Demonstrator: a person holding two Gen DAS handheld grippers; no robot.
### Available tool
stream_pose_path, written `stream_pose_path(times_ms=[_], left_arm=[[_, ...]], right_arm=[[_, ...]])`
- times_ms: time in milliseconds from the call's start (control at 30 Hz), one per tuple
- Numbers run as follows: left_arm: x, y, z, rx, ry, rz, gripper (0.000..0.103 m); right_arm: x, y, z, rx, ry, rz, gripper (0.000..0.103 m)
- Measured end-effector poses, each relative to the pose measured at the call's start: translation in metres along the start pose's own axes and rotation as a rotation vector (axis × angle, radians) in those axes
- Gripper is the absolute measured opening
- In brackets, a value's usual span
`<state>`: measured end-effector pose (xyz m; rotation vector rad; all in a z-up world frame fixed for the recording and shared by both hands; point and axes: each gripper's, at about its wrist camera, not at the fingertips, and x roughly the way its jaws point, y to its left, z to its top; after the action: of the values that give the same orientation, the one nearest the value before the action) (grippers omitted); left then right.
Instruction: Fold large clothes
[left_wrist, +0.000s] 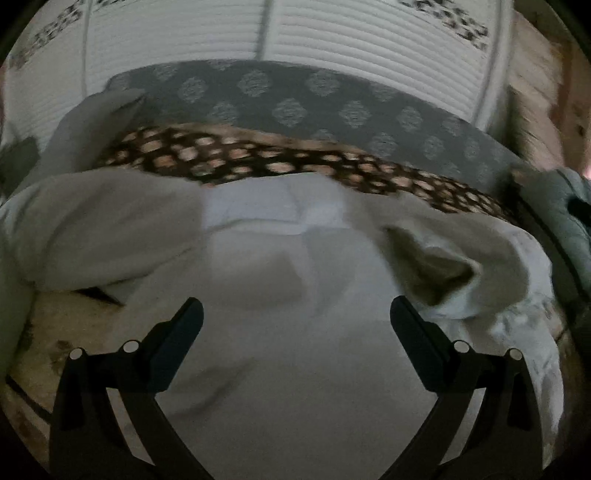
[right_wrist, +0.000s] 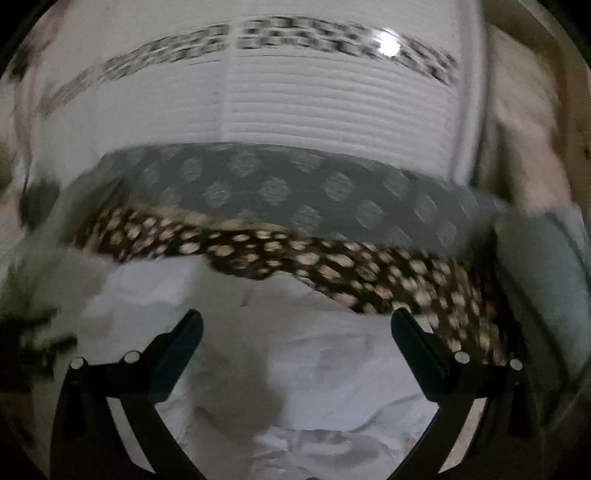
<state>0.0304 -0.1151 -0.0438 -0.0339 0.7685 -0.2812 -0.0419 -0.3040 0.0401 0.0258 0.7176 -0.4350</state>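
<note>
Headboard, white and ribbed with a dark patterned band along its top, filled the far end of both views. Below it ran a long grey pillow printed with pale diamond motifs, lying across the bed. Just in front of the pillow, and touching it, lay a dark brown blanket with tan spots, stretched from side to side.

The white garment was spread on the bed nearer the cameras, its far edge overlapping the spotted blanket. In the left wrist view one part of it was folded over at the left, and a sleeve with an open cuff lay bunched at the right. In the right wrist view the same cloth looked wrinkled; blur hid finer detail.

The left claw hung over the middle of the garment, its fingers spread wide and gripping nothing. The right claw was likewise released, fingers wide apart above the cloth, near the blanket's edge.
</note>
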Motion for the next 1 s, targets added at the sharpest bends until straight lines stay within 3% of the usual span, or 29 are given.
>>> stream_pose_path(times_ms=[167,367,667,700,767,833,900,1000], left_arm=[[0.009,-0.046,0.008,0.059,-0.007,-0.027,0.1],[0.04,-0.095,0.004,0.154,0.077,-0.036,0.1],[0.073,-0.143,0.001,0.166,0.089,-0.017,0.098],[0.077,-0.143,0.003,0.166,0.101,-0.01,0.091],[0.087,-0.139,0.007,0.152,0.15,-0.016,0.044],[0.09,-0.13,0.015,0.14,0.16,-0.017,0.022],[0.084,-0.12,0.028,0.159,0.106,0.038,0.012],[0.072,-0.066,0.055,0.064,0.041,0.172,0.006]], right_arm=[[0.013,-0.053,-0.006,0.136,0.007,-0.034,0.101],[0.002,-0.082,0.001,0.15,-0.063,-0.085,0.101],[-0.006,-0.121,0.001,0.283,-0.089,-0.033,0.101],[-0.006,-0.123,0.001,0.289,-0.085,-0.035,0.101],[-0.004,-0.131,0.002,0.302,-0.071,-0.035,0.101],[-0.002,-0.138,0.0,0.318,-0.064,-0.038,0.101],[0.0,-0.144,-0.003,0.331,-0.062,-0.048,0.101],[0.002,-0.156,-0.008,0.368,-0.074,-0.062,0.101]])
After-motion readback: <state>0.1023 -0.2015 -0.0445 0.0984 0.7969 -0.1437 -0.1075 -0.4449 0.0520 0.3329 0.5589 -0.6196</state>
